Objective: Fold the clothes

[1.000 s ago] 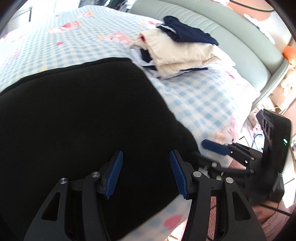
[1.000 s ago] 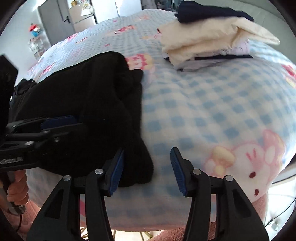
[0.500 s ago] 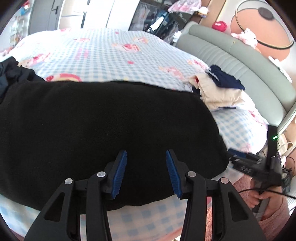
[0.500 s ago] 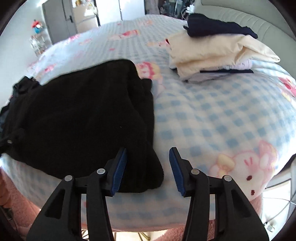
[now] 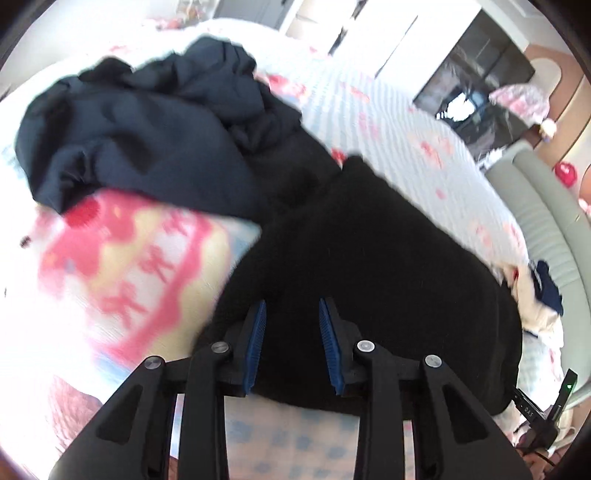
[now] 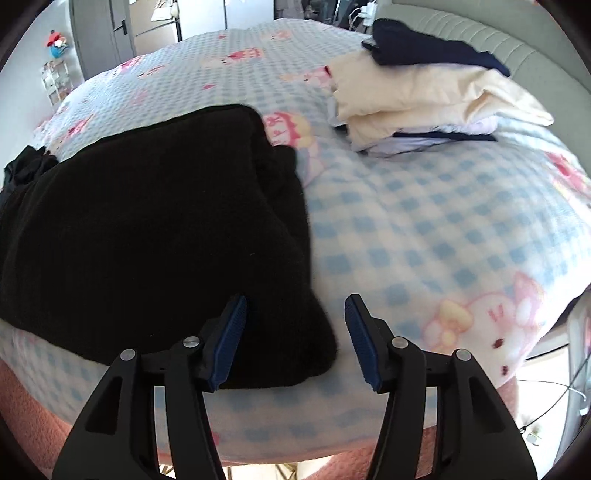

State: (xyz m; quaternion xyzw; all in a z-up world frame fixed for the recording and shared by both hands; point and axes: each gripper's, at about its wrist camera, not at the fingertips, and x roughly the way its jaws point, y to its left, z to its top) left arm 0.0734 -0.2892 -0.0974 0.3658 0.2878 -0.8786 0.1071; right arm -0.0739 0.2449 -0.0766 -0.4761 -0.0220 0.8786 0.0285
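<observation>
A black fleece garment [image 6: 155, 221] lies folded flat on the blue-checked bedspread [image 6: 424, 229], reaching the bed's near edge. My right gripper [image 6: 295, 339] hovers open over its right front corner, nothing between the pads. In the left wrist view the same black garment [image 5: 369, 266] fills the middle, and my left gripper [image 5: 291, 343] stands open above its left end, holding nothing. A crumpled navy garment [image 5: 147, 129] lies just beyond that end. A stack of folded clothes [image 6: 424, 92], cream with navy on top, sits at the back right.
A grey-green padded headboard [image 6: 480, 33] runs behind the stack. Wardrobe doors [image 6: 110, 33] stand past the far side of the bed. The other hand-held gripper [image 5: 543, 417] shows at the lower right of the left wrist view. Pink fabric lies below the bed edge.
The left wrist view has swung leftward from the folded stack, along the black garment, to the navy pile at its left end. The right gripper stayed over the right corner, edging slightly closer.
</observation>
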